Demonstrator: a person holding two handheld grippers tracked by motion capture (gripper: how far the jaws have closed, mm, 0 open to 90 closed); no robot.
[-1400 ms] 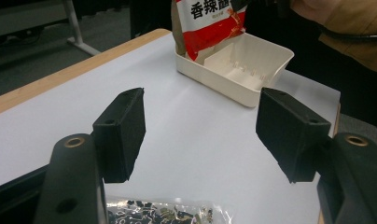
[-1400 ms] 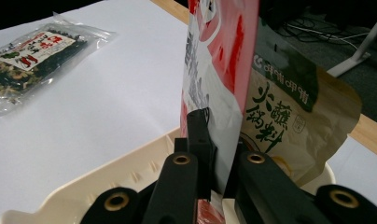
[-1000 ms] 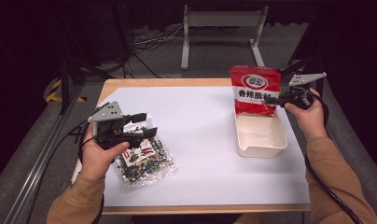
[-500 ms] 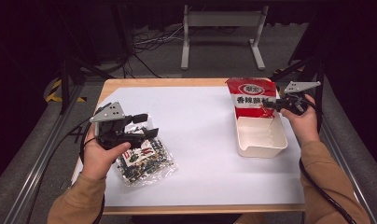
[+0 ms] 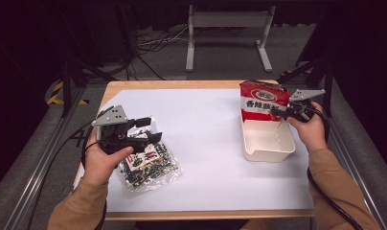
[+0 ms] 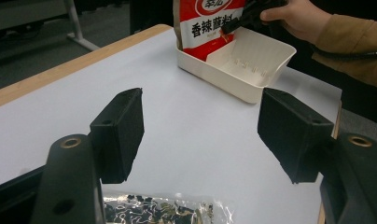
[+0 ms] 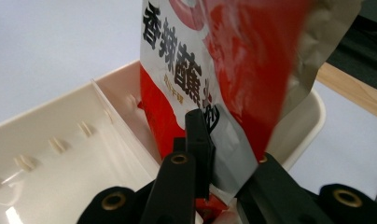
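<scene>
High view: we hold the red bag (image 5: 260, 101) tight in our right tongs (image 5: 277, 111) at the white tray's (image 5: 268, 149) far end, left tongs (image 5: 151, 129) wide and empty; next, we should lower it gently.

You see a white sheet (image 5: 206, 139) covering the wooden table (image 5: 182, 85). Beyond the table's far edge, a metal stand (image 5: 228, 33) and loose cables (image 5: 151, 45) occupy the grey floor (image 5: 172, 62).
</scene>
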